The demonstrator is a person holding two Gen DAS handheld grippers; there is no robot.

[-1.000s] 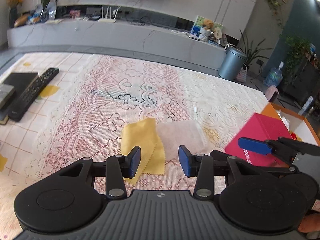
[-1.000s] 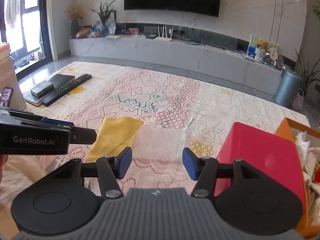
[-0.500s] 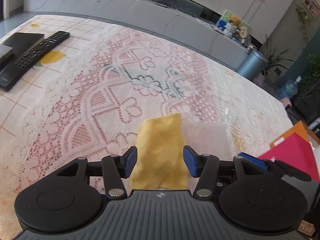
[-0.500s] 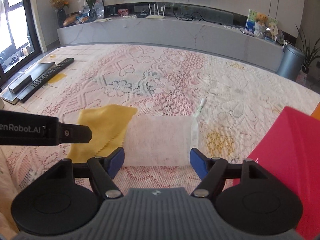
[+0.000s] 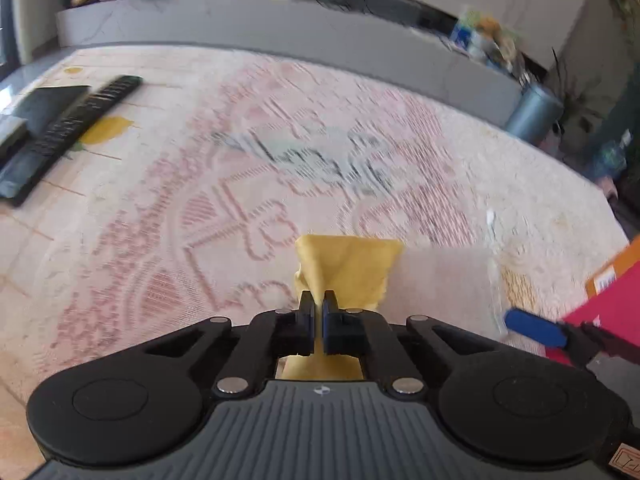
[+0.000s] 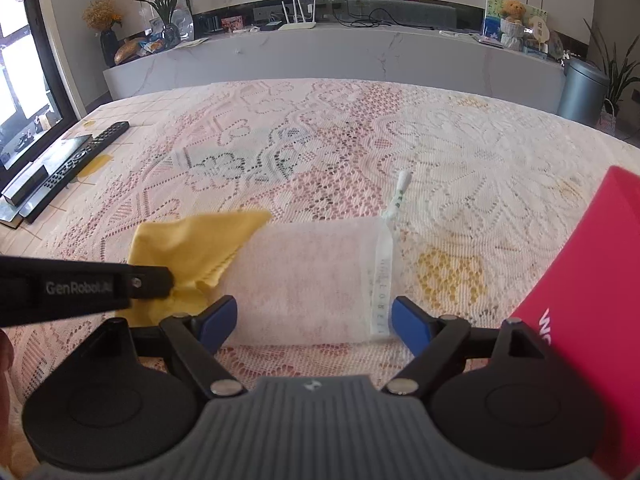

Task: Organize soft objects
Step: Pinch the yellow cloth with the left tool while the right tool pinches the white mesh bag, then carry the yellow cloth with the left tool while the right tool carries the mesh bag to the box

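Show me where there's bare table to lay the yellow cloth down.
Free: the broad lace stretch beyond the yellow cloth and white mesh pouch, between the remote at the left edge and the red box on the right. Crowded: the near edge, where cloth, pouch, left gripper and right gripper bunch together.

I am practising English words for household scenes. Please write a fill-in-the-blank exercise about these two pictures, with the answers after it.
1. The left gripper has its jaws shut on the ____ cloth.
2. The right gripper, jaws opening, frames the white mesh ____, not touching it.
3. At the table's left edge lies a black remote ____.
4. The box at the right is ____.

Answers: yellow; bag; control; red
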